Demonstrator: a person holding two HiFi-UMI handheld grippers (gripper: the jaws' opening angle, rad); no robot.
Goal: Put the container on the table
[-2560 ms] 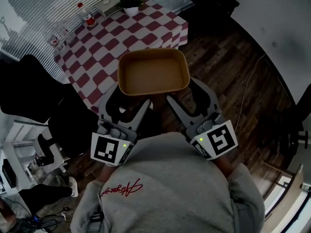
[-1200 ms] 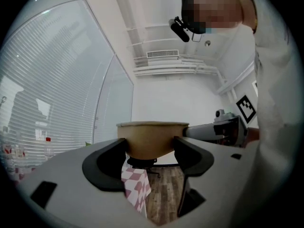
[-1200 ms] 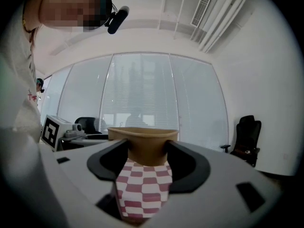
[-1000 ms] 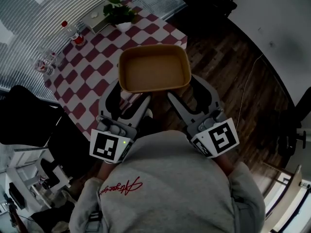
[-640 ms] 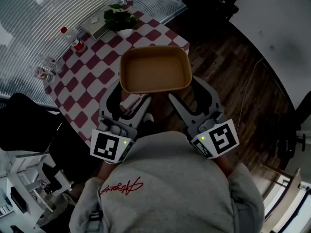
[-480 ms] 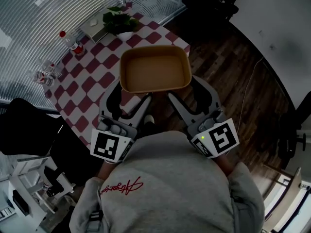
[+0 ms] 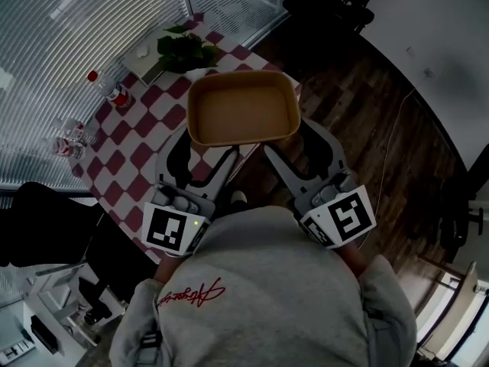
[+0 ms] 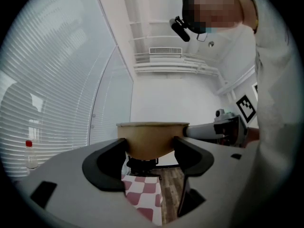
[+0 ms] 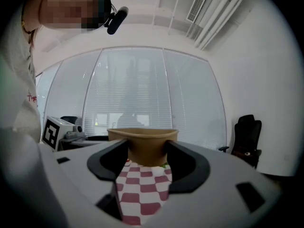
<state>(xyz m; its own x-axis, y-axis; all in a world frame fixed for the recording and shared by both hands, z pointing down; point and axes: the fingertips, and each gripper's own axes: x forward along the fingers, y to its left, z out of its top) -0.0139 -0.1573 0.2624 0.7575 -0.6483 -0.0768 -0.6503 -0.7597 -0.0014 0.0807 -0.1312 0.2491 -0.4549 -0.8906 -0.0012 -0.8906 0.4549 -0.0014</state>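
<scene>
On the left, the checkered table (image 7: 145,140) carries a red-capped bottle (image 7: 114,94) and a potted plant (image 7: 183,50) along its far edge. If we set down too far in, the load could knock either one over.

The left gripper (image 7: 200,157) is clamped on the near left corner of the tan container (image 7: 243,109). Its own view shows the jaws set wide on either side of the wall (image 8: 151,139). The container is empty and hangs in the air, level, over the table's near corner and partly over the floor.

The right gripper (image 7: 299,150) grips the near right corner in the same way (image 9: 142,146). Both holds sit on the near wall only, so the far end hangs unsupported. From these angles we cannot be sure how deep the pads bite. A shallow bite could let the container tip forward or slip out.

If one hand leads the other, the container could twist out of the grip. If we release while it is half over the wood floor (image 7: 367,151) on the right, it would drop off the table edge.
</scene>
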